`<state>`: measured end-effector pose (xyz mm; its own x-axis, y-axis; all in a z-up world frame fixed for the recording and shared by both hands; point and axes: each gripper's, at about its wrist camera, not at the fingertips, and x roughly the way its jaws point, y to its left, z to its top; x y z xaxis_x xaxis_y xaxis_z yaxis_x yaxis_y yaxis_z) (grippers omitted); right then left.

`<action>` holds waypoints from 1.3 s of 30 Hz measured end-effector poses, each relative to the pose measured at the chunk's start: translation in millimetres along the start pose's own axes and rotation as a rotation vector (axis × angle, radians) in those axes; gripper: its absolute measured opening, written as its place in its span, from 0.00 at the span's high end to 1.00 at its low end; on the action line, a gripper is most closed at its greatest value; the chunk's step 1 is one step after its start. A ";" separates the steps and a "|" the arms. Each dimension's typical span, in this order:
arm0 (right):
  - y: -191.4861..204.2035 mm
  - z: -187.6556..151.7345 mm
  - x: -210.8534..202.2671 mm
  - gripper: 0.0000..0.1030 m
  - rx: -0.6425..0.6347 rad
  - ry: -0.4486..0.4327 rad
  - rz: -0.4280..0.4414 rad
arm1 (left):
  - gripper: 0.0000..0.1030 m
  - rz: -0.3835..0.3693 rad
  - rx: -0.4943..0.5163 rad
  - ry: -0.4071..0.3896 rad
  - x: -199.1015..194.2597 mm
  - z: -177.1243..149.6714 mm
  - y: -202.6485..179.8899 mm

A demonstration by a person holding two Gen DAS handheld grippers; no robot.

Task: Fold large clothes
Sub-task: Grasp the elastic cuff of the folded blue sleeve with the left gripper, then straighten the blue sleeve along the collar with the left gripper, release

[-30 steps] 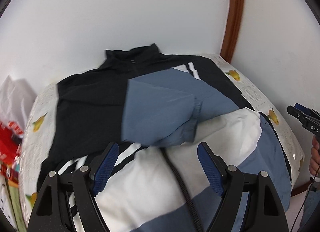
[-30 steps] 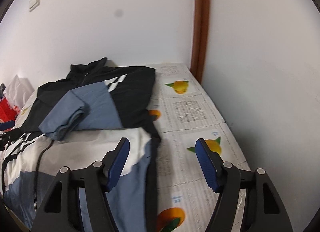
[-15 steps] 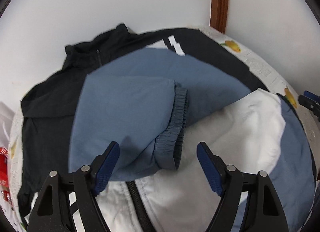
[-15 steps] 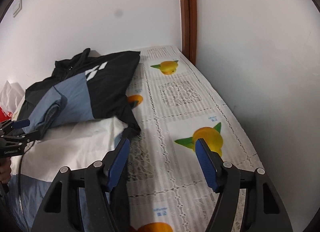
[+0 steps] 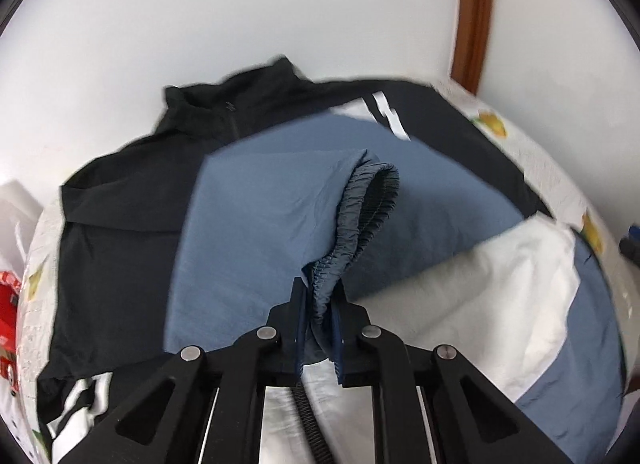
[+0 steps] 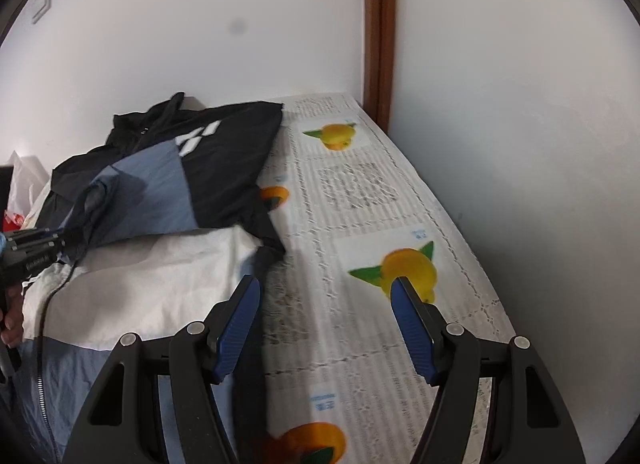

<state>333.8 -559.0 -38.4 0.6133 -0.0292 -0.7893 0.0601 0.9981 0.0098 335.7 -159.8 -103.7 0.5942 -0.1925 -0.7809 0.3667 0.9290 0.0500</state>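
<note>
A black, blue and white jacket (image 5: 120, 248) lies spread on the fruit-print tablecloth (image 6: 360, 192), collar toward the wall. Its blue sleeve (image 5: 260, 224) is folded across the chest. My left gripper (image 5: 320, 296) has its jaws closing on the sleeve's elastic cuff (image 5: 360, 216); the pads pinch the gathered cloth, which is lifted into a ridge. In the right wrist view the jacket (image 6: 224, 168) lies at the left, with the left gripper (image 6: 68, 242) at the sleeve end. My right gripper (image 6: 324, 296) hovers open over the cloth beside the jacket's right edge, nothing between its fingers.
White walls close in the back and right, with a brown wooden strip (image 6: 378, 24) in the corner. A red packet (image 5: 8, 296) and a white bag (image 6: 24, 172) sit at the table's left end. A hand (image 6: 12, 316) shows at the left edge.
My left gripper moved forward and down onto the blue sleeve and its jaws closed on the cuff, bunching it up. The right gripper sank a little, staying open.
</note>
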 end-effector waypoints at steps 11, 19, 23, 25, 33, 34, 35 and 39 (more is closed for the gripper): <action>79.0 32.2 -19.0 0.35 -0.100 -0.062 0.050 | 0.90 0.094 -0.123 -0.127 -49.0 11.8 94.0; 132.7 57.3 14.7 0.35 -0.155 -0.047 0.090 | 0.90 0.158 -0.294 -0.097 -33.7 -4.4 183.8; 147.6 62.0 39.8 0.35 -0.161 -0.031 0.083 | 0.90 0.160 -0.353 -0.024 -13.1 -23.2 213.1; 149.3 61.7 51.3 0.35 -0.156 -0.021 0.069 | 0.90 0.140 -0.362 -0.004 -6.9 -31.1 219.3; 137.5 52.2 99.1 0.35 -0.090 0.111 -0.042 | 0.90 0.124 -0.348 0.012 -6.9 -45.2 217.9; 135.6 50.0 102.3 0.35 -0.085 0.131 -0.041 | 0.90 0.124 -0.346 0.010 -8.8 -45.6 217.2; 134.2 49.1 103.2 0.35 -0.081 0.139 -0.038 | 0.90 0.127 -0.338 0.006 -12.4 -46.6 215.1; 126.2 44.6 78.3 0.35 -0.038 0.086 -0.024 | 0.90 0.170 -0.283 -0.029 -32.3 -50.3 202.9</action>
<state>424.5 -437.7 -71.5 0.5418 -0.0504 -0.8390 0.0435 0.9985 -0.0319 354.9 50.8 -99.7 0.6515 -0.0325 -0.7579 0.0494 0.9988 -0.0004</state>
